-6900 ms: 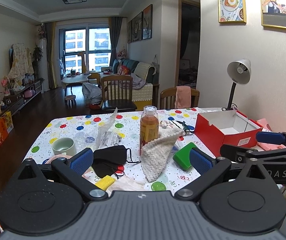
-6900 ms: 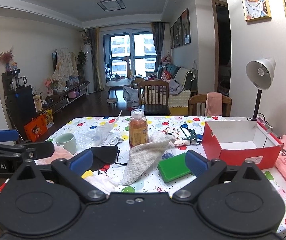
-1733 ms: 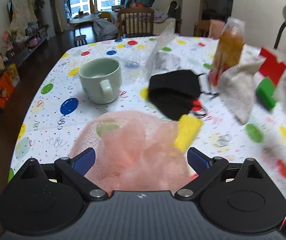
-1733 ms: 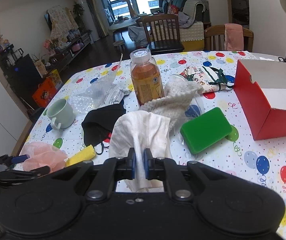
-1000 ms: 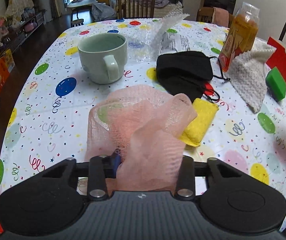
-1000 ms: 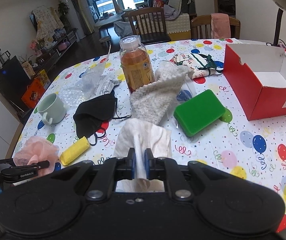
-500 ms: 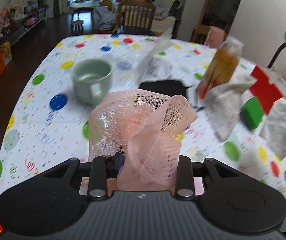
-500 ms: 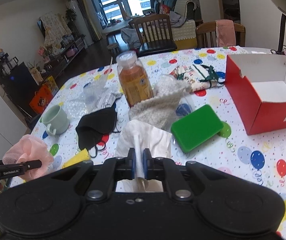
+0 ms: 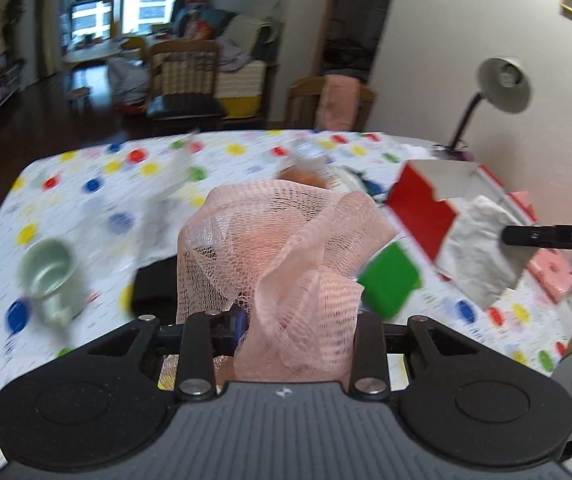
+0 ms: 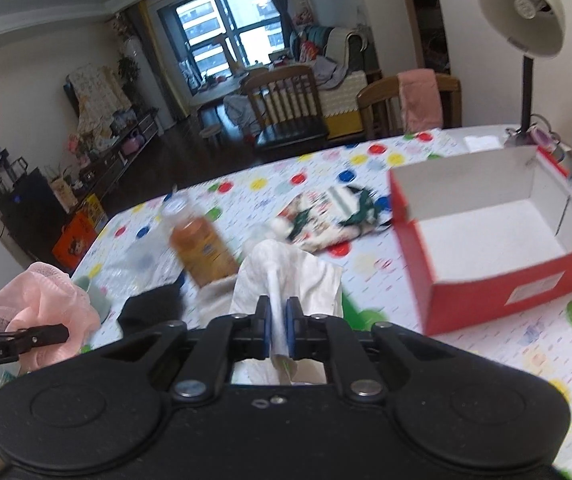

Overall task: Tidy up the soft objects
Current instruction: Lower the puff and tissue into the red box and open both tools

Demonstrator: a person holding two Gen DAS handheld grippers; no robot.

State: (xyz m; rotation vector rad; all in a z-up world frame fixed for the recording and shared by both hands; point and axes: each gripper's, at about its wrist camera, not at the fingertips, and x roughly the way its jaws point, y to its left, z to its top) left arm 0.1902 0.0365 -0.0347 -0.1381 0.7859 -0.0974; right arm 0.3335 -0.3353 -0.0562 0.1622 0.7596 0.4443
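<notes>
Right gripper (image 10: 279,330) pinching white cloth (image 10: 286,276), aloft above table's middle. Left gripper (image 9: 286,320) pinching pink mesh puff (image 9: 278,248), aloft nearer table's left edge. Red box (image 10: 498,240), open top, at right edge; right gripper nearer it.

The right tongs (image 10: 278,330) pinch a white cloth (image 10: 288,276) near the red box (image 10: 498,284).
</notes>
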